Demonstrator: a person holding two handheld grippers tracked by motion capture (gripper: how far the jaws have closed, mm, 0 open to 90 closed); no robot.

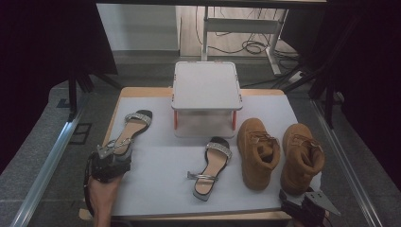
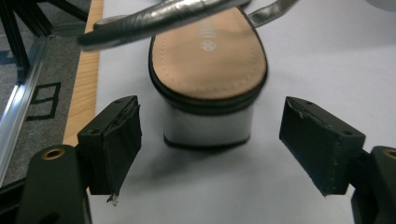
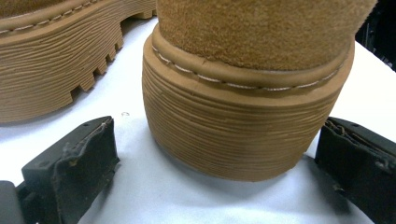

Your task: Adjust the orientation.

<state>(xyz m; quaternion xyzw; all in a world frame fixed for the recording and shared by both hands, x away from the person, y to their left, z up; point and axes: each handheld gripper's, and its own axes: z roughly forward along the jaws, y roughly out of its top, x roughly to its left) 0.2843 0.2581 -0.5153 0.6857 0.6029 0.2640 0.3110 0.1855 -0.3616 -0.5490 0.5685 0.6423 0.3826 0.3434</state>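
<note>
A strappy sandal (image 1: 131, 126) with a tan insole lies at the left of the white mat, with its heel (image 2: 208, 126) toward me. My left gripper (image 1: 112, 156) is open just behind that heel (image 2: 210, 112), with a jaw to each side and neither pad touching it. The second sandal (image 1: 212, 166) lies mid-table. Two tan suede boots stand at the right, one (image 1: 257, 152) beside the other (image 1: 300, 157). My right gripper (image 1: 306, 201) is open, its jaws flanking the right boot's ribbed heel (image 3: 243, 135) with a gap at the left jaw. The other boot's sole (image 3: 51, 65) shows in the right gripper view.
A white two-level stand (image 1: 206, 86) with red legs sits at the back centre of the mat (image 1: 156, 189). The table's wooden edge (image 2: 84, 84) runs close to the left sandal, with a metal frame rail (image 1: 47, 165) beyond it. Cables lie on the floor behind the table.
</note>
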